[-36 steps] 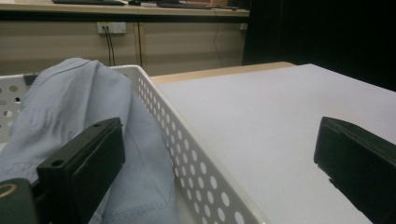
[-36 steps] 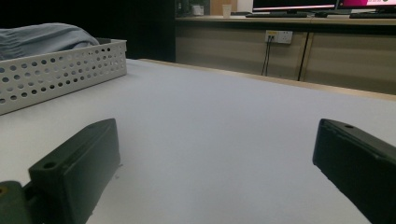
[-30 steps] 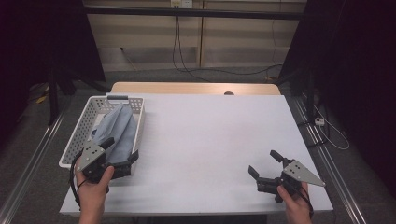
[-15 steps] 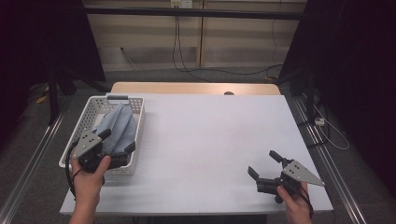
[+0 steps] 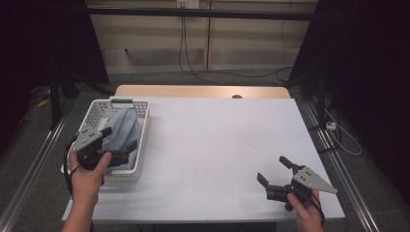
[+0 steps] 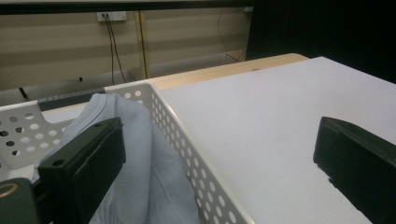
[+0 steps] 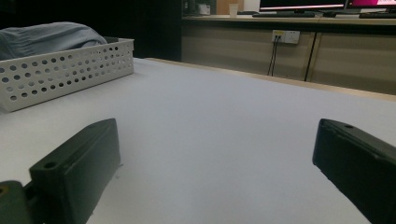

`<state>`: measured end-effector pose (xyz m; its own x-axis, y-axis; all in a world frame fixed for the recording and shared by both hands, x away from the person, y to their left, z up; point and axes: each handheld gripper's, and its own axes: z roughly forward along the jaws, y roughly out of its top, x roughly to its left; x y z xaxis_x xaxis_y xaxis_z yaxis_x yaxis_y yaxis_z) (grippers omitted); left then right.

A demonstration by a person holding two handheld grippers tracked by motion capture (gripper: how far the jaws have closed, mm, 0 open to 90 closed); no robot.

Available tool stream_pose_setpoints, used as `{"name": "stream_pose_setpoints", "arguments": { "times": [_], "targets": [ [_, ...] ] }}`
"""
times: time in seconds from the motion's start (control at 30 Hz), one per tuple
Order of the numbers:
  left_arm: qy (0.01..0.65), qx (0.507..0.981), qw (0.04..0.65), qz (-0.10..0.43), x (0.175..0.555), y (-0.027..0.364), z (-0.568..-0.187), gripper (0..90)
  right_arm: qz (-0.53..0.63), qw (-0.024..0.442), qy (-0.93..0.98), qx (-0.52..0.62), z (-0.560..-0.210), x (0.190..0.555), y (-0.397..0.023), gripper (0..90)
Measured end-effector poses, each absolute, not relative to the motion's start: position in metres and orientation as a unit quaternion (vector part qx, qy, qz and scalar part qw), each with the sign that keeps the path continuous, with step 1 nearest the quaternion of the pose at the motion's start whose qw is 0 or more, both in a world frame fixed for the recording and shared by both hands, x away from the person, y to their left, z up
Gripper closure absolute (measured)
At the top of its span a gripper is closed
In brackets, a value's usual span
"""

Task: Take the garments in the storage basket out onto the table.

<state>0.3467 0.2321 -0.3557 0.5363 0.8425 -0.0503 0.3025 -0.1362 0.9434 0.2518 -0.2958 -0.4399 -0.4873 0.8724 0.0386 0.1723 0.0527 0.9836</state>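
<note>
Over the near left corner of the white table (image 5: 212, 145), I hold the left gripper (image 5: 118, 137) above a white perforated basket (image 5: 140, 140), its jaws spread wide with nothing between them. From the high view one jaw sits over the basket's inside and the other over its right wall. A pale blue-grey folded garment (image 5: 123, 130) fills the basket and rises above the rim. Through the left gripper view I see that garment (image 6: 140, 158) bunched against the perforated wall (image 6: 187, 154); my left-hand jaw hangs over the cloth, the right-hand one over bare tabletop. I cannot tell whether either jaw touches the cloth.

My right gripper (image 5: 273, 175) sits low near the table's front right corner, well apart from the basket, jaws wide apart and holding nothing. Its own view looks across the bare white surface (image 7: 224, 130) to the basket (image 7: 65, 70) far off, with the garment (image 7: 46, 37) humped above its rim.
</note>
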Motion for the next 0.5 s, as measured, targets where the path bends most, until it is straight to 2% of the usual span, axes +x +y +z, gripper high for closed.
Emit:
{"name": "stream_pose_setpoints", "arguments": {
  "times": [0.5],
  "targets": [
    [0.422,0.707,0.508,0.254,0.363,0.241,-0.351,2.5,0.561,0.309,0.659,0.395,-0.44,0.252,-0.295,0.6]
  ]
}}
